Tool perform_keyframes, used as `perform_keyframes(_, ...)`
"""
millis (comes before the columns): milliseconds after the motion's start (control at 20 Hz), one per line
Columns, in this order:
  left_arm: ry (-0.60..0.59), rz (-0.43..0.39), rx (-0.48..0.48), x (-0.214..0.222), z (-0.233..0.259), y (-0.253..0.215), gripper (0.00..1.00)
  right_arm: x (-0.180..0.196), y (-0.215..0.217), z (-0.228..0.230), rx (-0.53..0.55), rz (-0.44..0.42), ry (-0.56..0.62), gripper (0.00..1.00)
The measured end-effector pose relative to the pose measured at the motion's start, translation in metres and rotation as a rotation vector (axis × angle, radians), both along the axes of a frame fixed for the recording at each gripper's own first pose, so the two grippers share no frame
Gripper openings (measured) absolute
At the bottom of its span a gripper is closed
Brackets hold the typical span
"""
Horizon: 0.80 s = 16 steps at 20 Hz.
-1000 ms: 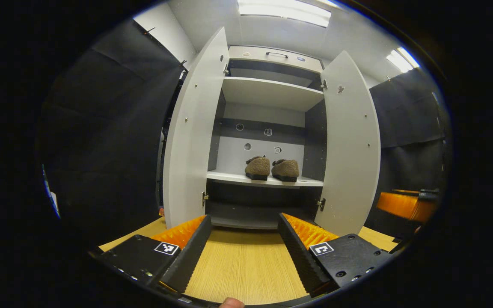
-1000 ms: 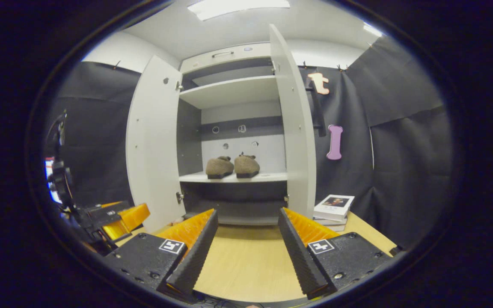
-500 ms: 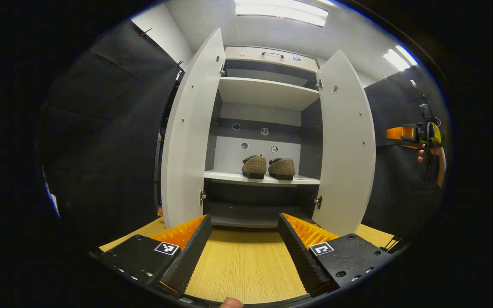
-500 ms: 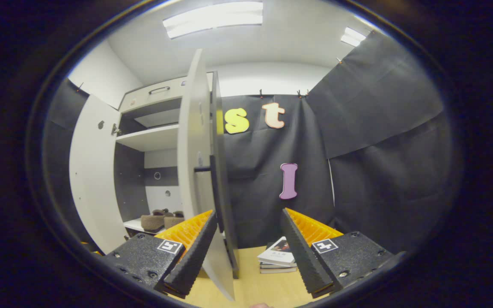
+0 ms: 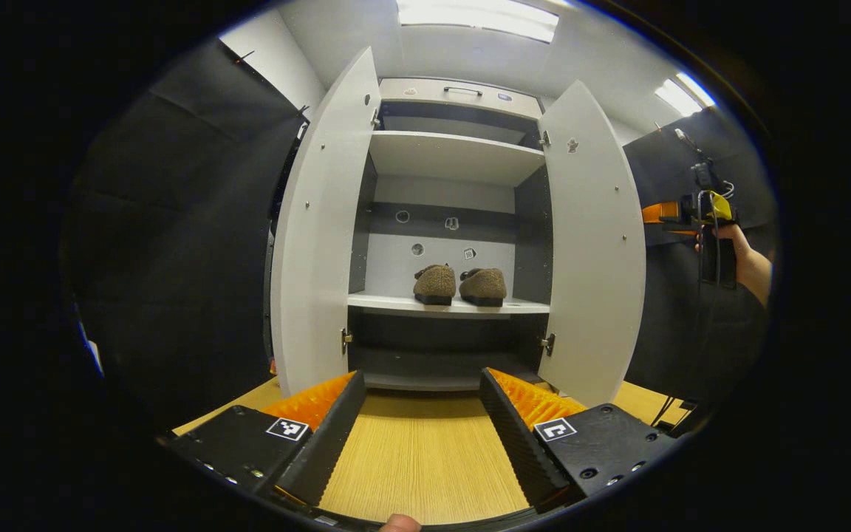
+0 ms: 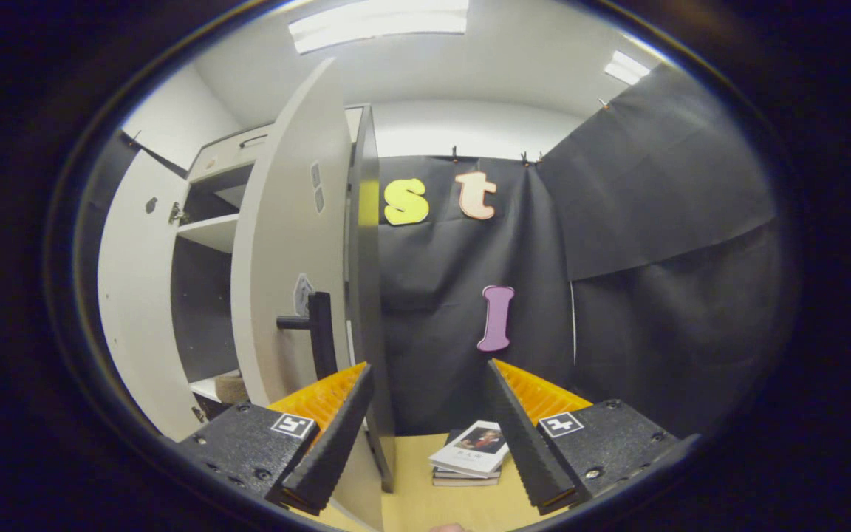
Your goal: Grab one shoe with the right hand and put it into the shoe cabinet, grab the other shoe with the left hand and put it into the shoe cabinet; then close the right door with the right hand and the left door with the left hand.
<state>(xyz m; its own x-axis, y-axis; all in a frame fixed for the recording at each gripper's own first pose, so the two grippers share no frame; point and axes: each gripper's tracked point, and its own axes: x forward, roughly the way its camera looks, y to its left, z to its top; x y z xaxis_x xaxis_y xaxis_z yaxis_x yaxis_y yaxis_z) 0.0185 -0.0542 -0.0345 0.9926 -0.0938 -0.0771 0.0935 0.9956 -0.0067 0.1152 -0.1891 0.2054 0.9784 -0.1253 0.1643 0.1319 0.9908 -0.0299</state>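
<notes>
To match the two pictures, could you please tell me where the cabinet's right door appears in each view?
Left gripper view: right door, right of centre, open, inner face showing.
Right gripper view: right door, left of centre, outer face with black handle.
Shared landmark: upper shelf.

Left gripper point(image 5: 419, 436): held low and level, jaws spread wide with nothing between them; a fingertip point(image 5: 399, 523) shows at the lower edge. Right gripper point(image 6: 425, 436): jaws likewise apart and empty; in the left gripper view it is raised at the far right, gripped by a hand point(image 5: 737, 245).
</notes>
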Motion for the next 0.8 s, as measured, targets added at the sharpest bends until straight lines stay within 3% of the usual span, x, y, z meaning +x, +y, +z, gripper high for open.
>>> perform_keyframes(200, -0.026, -0.026, -0.001, 0.002, 0.007, -0.008, 0.95, 0.008, 0.009, -0.004, -0.009, 0.014, -0.006, 0.92)
perform_keyframes(250, -0.033, -0.027, 0.003, 0.003, 0.008, -0.008, 0.99, 0.008, 0.008, -0.004, -0.001, 0.009, 0.004, 0.91)
perform_keyframes(300, -0.038, -0.031, 0.003, 0.004, 0.01, -0.009, 0.95, 0.006, 0.01, -0.005, 0.009, 0.005, 0.0, 0.92)
perform_keyframes(350, -0.042, -0.033, 0.0, 0.005, 0.011, -0.01, 0.95, 0.004, 0.013, -0.008, 0.006, 0.0, 0.01, 0.87)
perform_keyframes(450, -0.04, -0.044, -0.009, 0.007, 0.01, -0.011, 0.95, 0.003, 0.023, -0.006, -0.004, -0.007, 0.005, 0.92)
perform_keyframes(800, -0.04, -0.013, 0.014, 0.01, 0.007, 0.005, 0.95, 0.006, 0.115, -0.007, -0.123, 0.164, 0.01, 0.91)
